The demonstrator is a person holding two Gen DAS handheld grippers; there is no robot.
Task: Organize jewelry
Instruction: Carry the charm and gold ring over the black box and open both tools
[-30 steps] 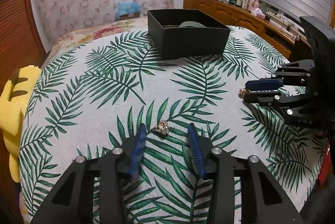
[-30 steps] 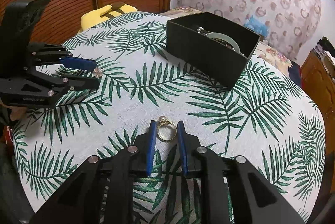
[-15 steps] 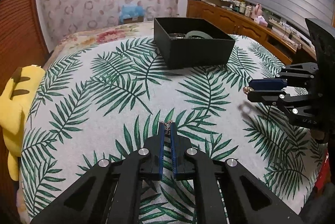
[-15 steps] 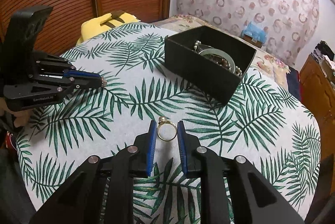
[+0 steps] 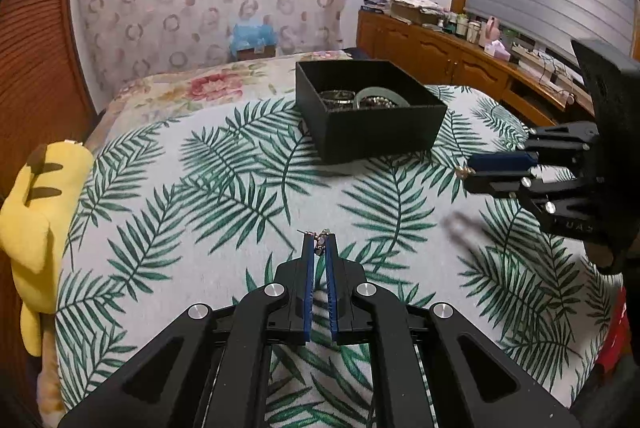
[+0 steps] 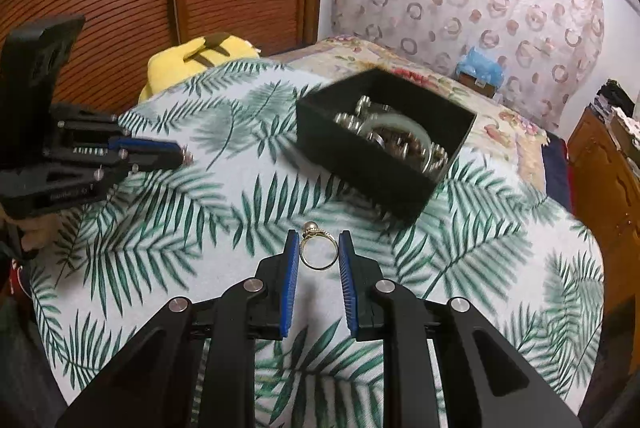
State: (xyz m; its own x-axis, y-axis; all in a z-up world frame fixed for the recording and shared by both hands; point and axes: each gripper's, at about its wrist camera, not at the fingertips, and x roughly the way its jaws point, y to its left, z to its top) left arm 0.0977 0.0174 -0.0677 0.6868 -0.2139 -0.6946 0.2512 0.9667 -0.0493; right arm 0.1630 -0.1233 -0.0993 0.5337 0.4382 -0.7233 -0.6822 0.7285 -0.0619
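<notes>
Both grippers hang above the leaf-print tablecloth [image 5: 208,196]. Left gripper [image 5: 319,248] has its blue pads nearly together, pinching a small silvery trinket [image 5: 320,243] at the very tips. Right gripper [image 6: 320,252] grips a gold ring [image 6: 317,251] with a pearl on top, the band upright between its blue pads. Beyond them sits the black box [image 6: 360,168], already holding bangles and beads [image 6: 400,140]. A yellow plush toy [image 5: 32,220] slumps at the table's left edge.
</notes>
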